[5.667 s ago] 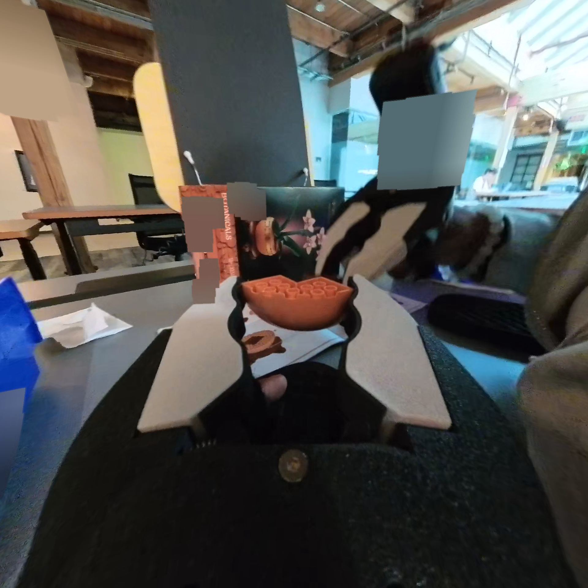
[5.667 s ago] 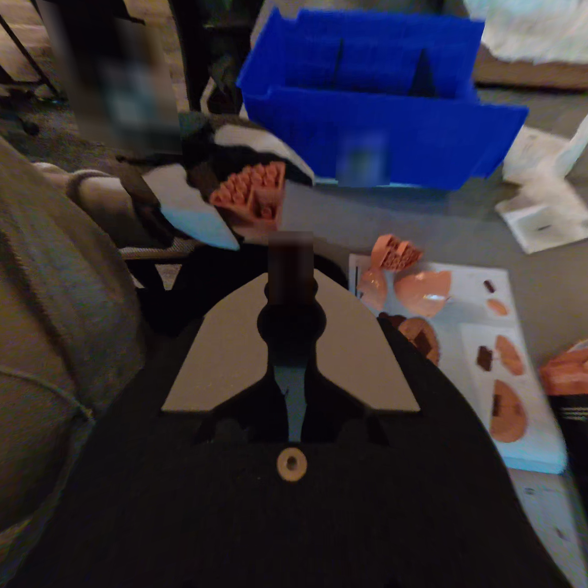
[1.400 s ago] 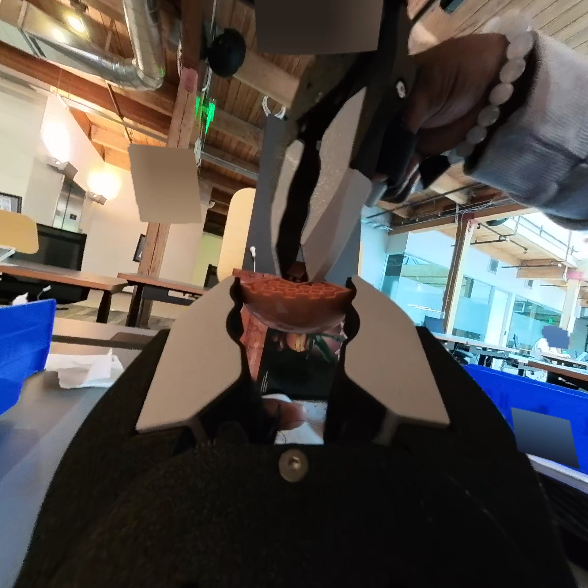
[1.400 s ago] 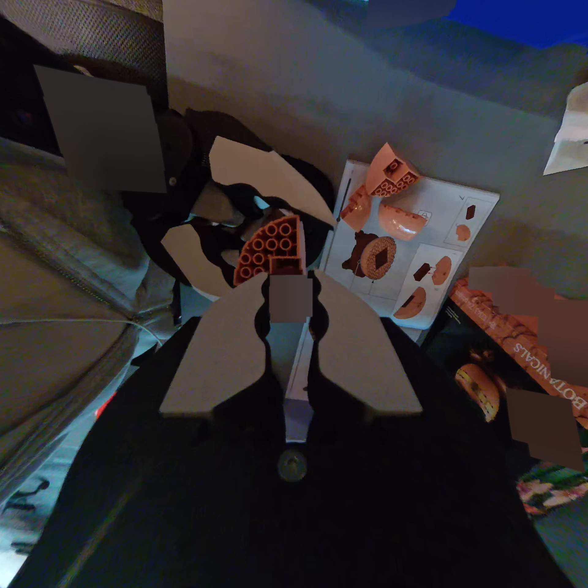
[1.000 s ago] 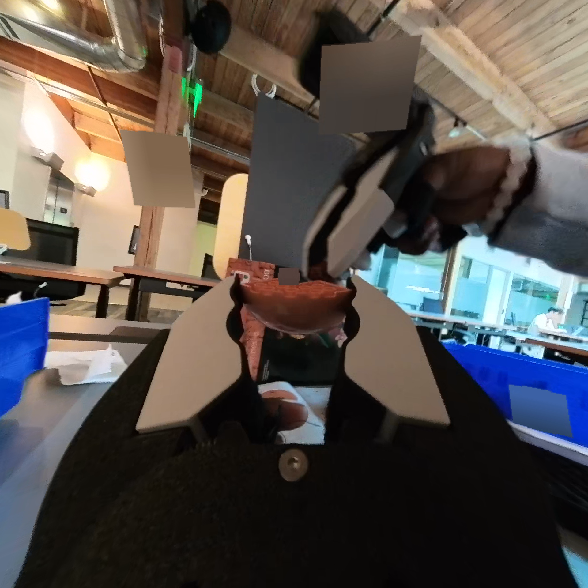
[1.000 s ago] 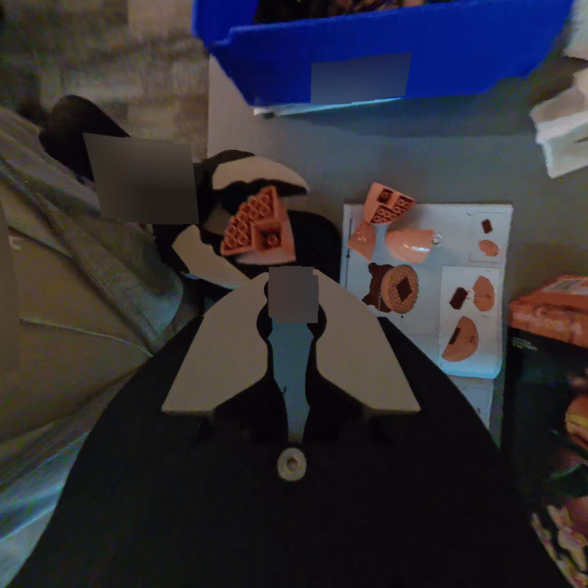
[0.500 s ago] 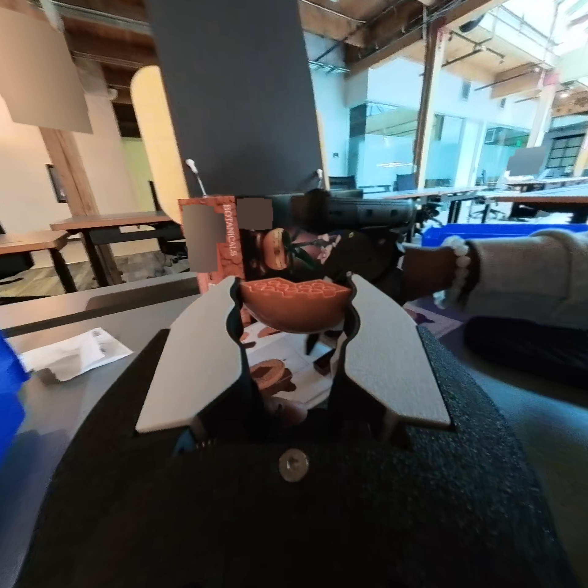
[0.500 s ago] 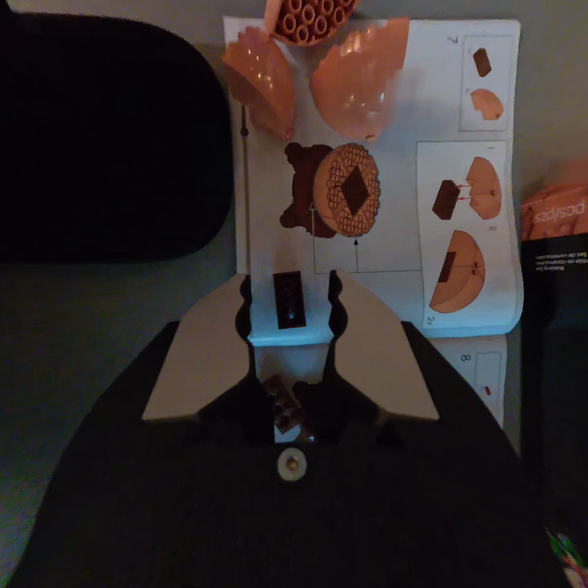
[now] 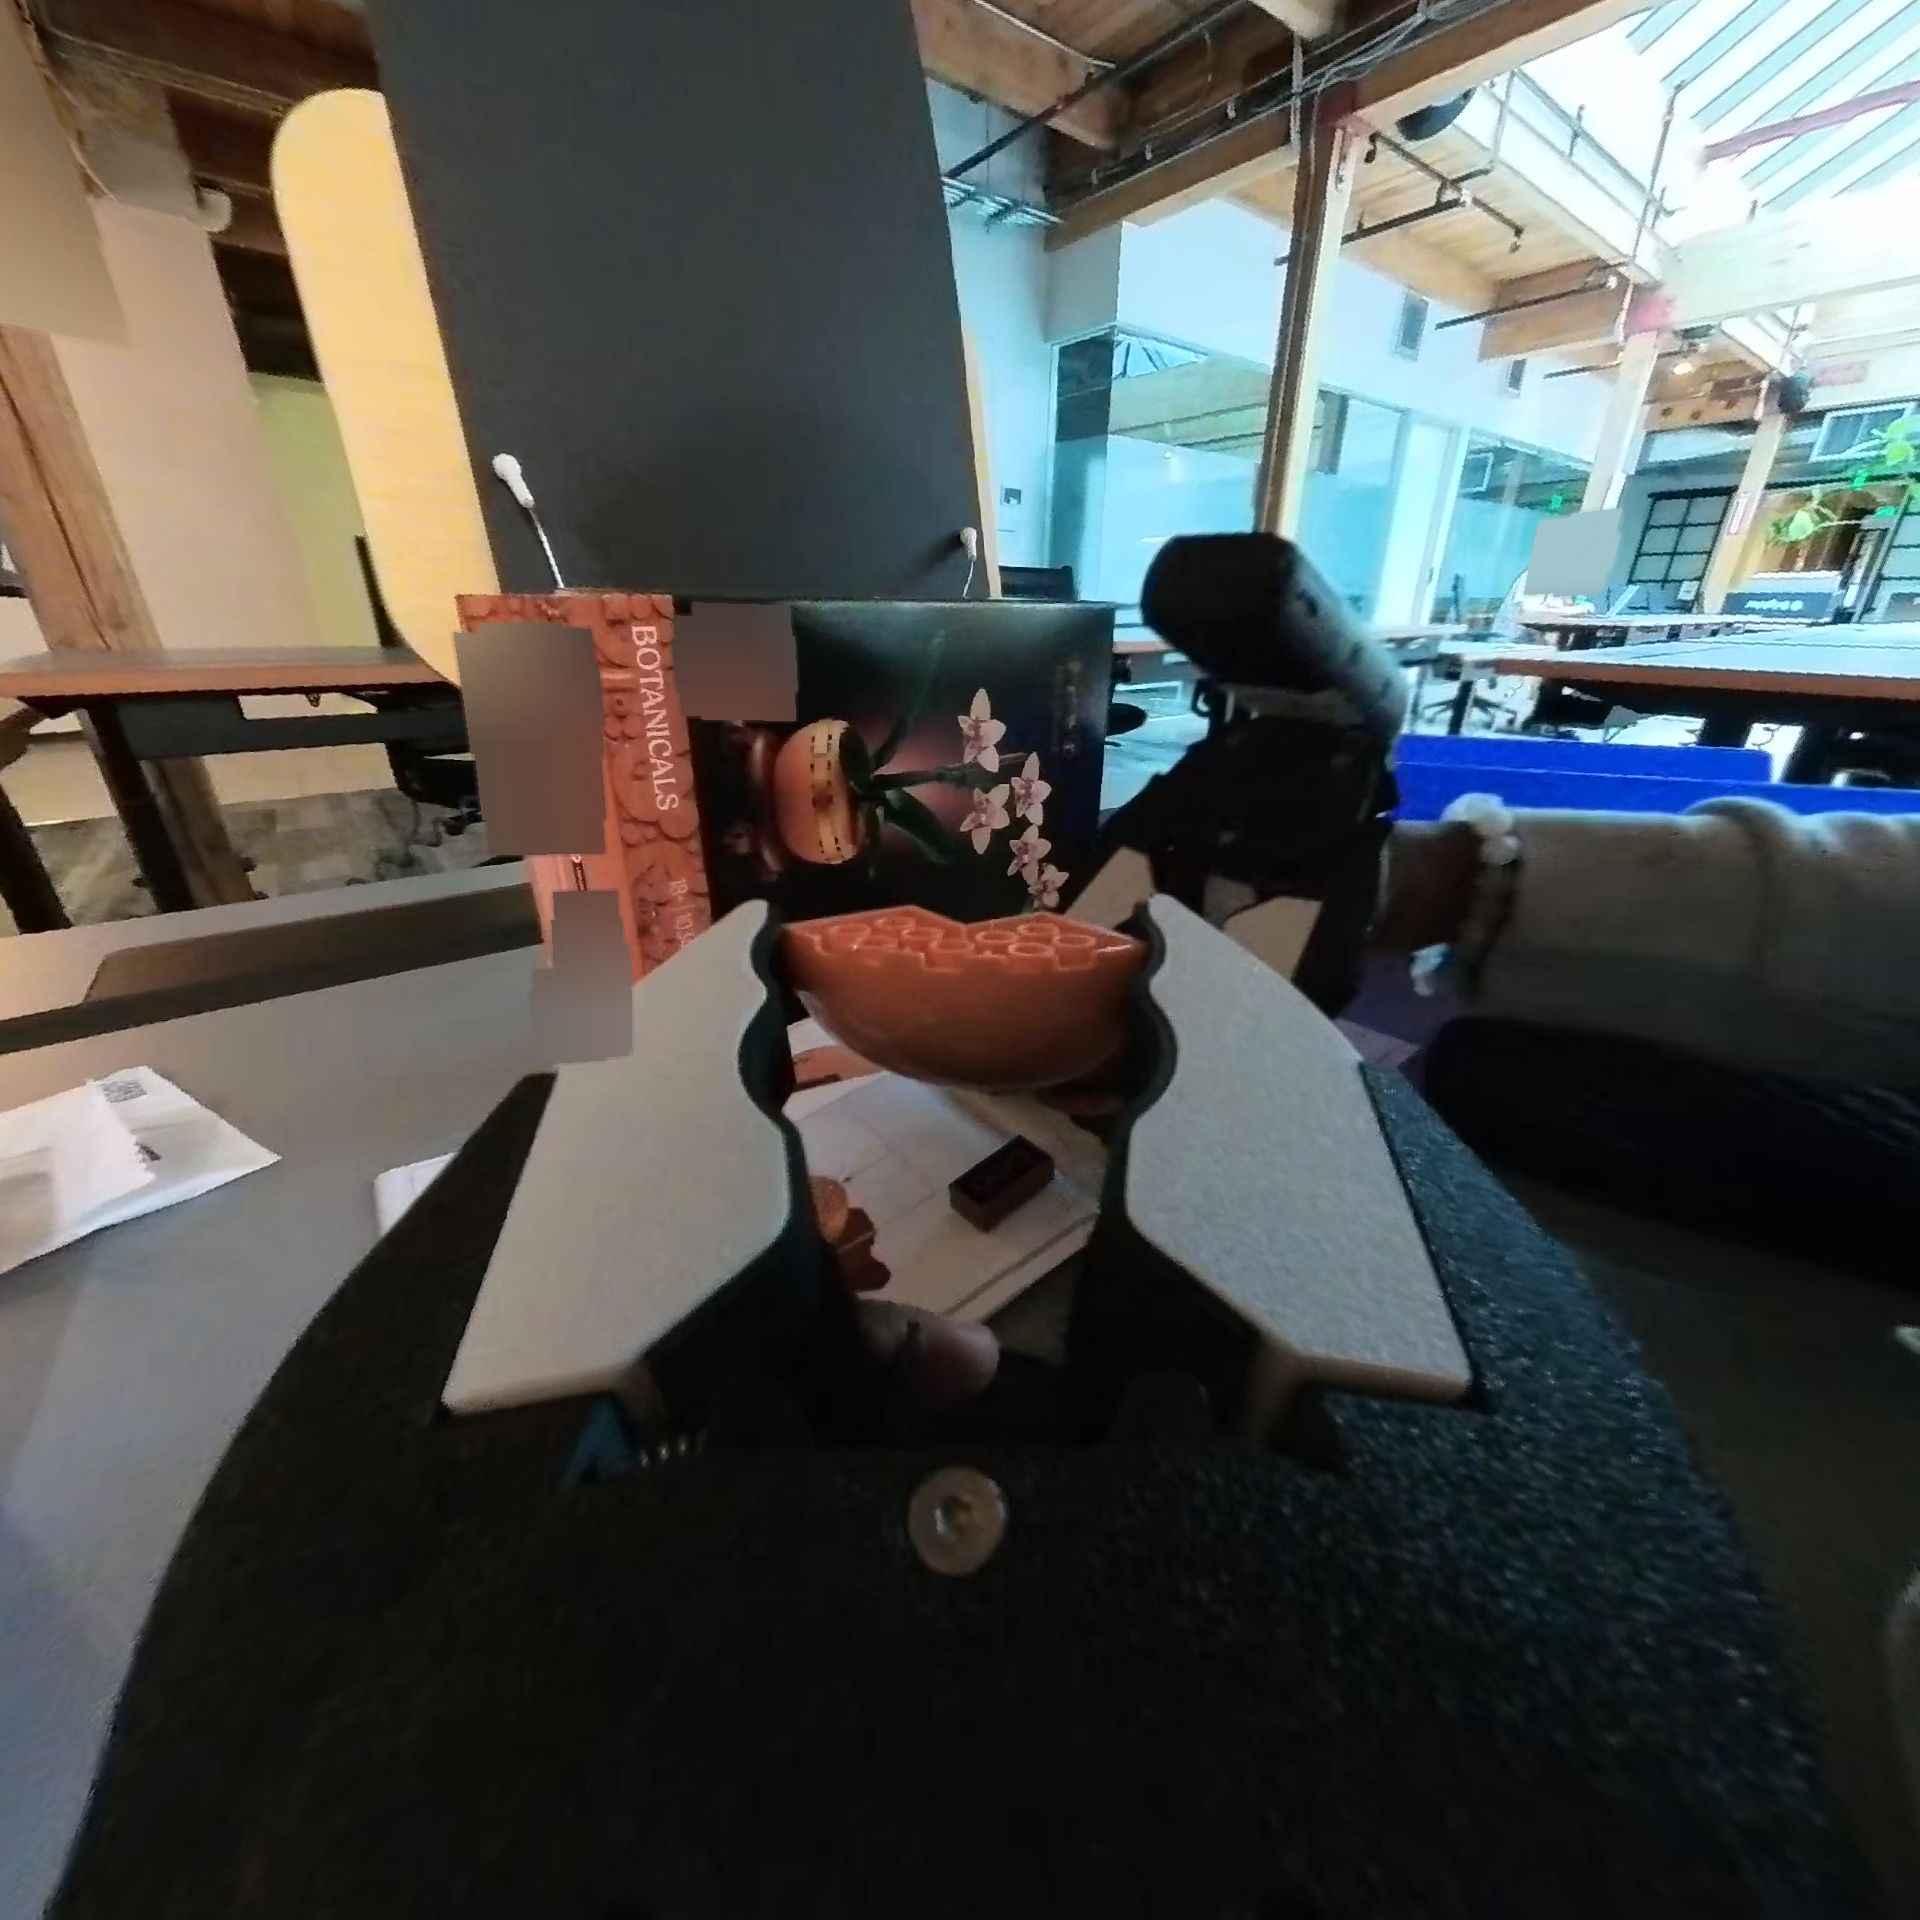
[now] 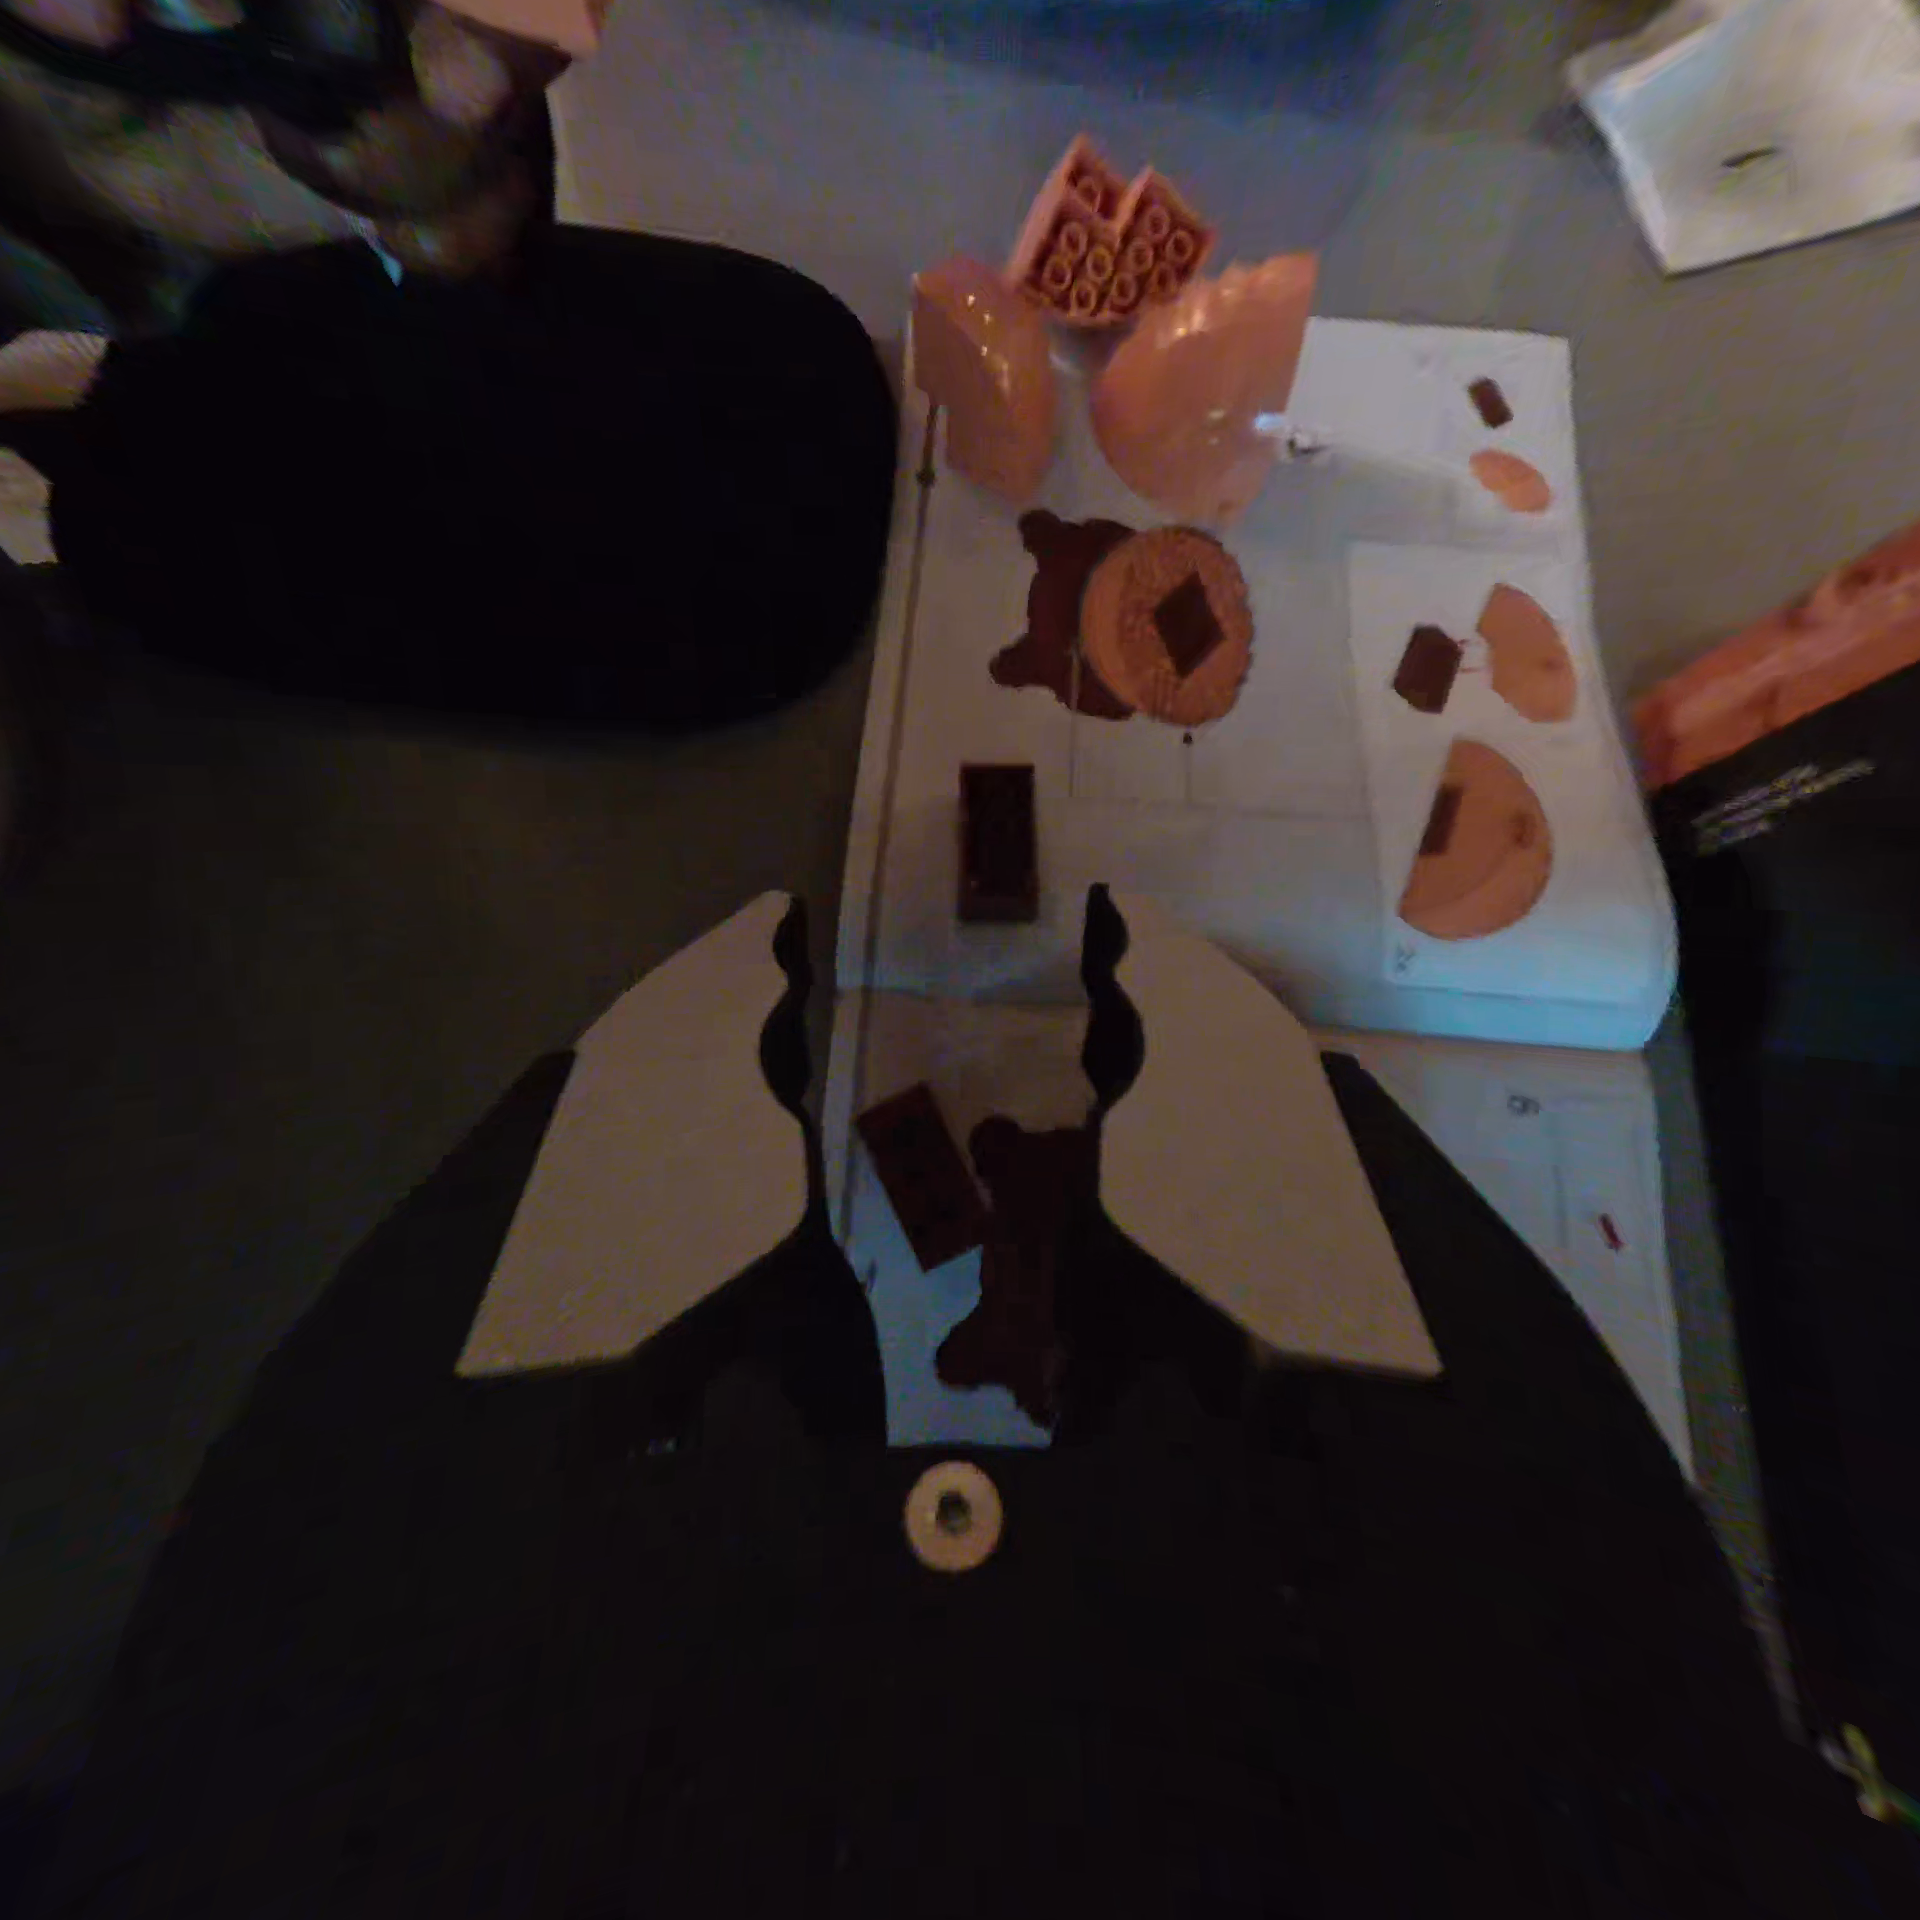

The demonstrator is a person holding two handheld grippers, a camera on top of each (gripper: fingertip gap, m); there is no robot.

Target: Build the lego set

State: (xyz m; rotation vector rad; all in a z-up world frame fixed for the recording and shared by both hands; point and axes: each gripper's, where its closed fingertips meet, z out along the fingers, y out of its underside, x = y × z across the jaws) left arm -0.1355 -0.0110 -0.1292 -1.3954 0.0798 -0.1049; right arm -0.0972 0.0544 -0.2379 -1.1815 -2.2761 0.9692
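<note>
Left wrist view: left gripper [image 9: 958,961] clamps an orange dome piece [image 9: 961,997]. Right gripper [image 10: 943,930] gapes wide, bare, over a brown brick [image 10: 997,842] on the booklet [image 10: 1299,883].

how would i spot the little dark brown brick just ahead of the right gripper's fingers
Find the white instruction sheet lying on the grey table, right of the black case. Near the sheet's left edge, just beyond the open right gripper, lies the dark brown brick. It is small, rectangular and real, unlike the printed pictures, and lies apart from the peach curved pieces farther up.
</note>
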